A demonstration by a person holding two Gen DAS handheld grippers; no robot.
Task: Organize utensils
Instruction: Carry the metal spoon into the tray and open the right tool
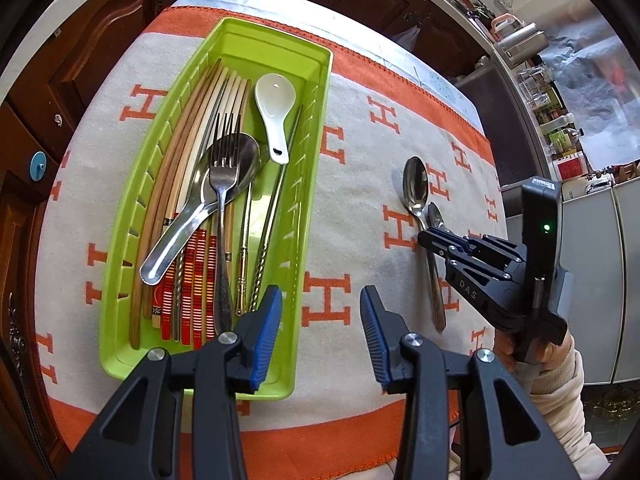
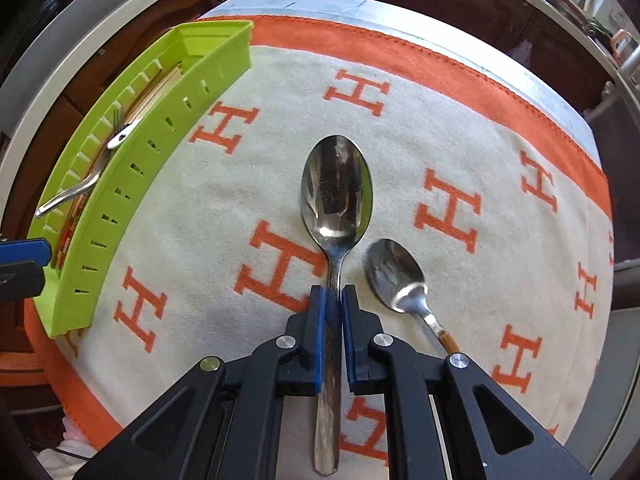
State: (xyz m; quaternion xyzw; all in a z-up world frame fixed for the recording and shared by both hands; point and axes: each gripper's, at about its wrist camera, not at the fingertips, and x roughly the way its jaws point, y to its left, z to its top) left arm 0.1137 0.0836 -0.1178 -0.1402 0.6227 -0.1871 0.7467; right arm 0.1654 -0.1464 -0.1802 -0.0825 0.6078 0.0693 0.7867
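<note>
**Right gripper clamps the large spoon beside the green tray**

The right gripper (image 2: pixel 331 300) points steeply down at the tabletop (image 2: pixel 460 60), which is draped in a cream cloth (image 2: pixel 248 168) with orange H letters and an orange border. Its blue-padded jaws are clenched on the handle of a large steel spoon (image 2: pixel 337 188), gripping just below the bowl; the handle runs on between the jaws and out past them toward the camera. The spoon lies flat on the cloth, bowl facing up and pointing away from the gripper. Just to its right lies a smaller spoon (image 2: pixel 394 276), bowl up, its handle angling off under the gripper's right finger; the two spoons are near each other but not touching.

The left gripper (image 1: pixel 320 316) hovers over the near end of the green tray (image 1: pixel 312 128), one finger above the tray's corner and the other over bare cloth. Its jaws stand apart with nothing between them.

The slotted tray sits on the cloth to the left of the two spoons, well apart from them. Inside it lie a bundle of wooden chopsticks (image 1: pixel 188 120) along the left wall, several with red-striped ends, a steel ladle-shaped spoon (image 1: pixel 200 208) crossed by a fork (image 1: pixel 225 184), a white ceramic spoon (image 1: pixel 275 108), and thin metal chopsticks (image 1: pixel 276 200) along the right side.

From the left wrist view, a person's hand (image 1: pixel 516 350) in a pale sleeve holds the right gripper's handle.
</note>
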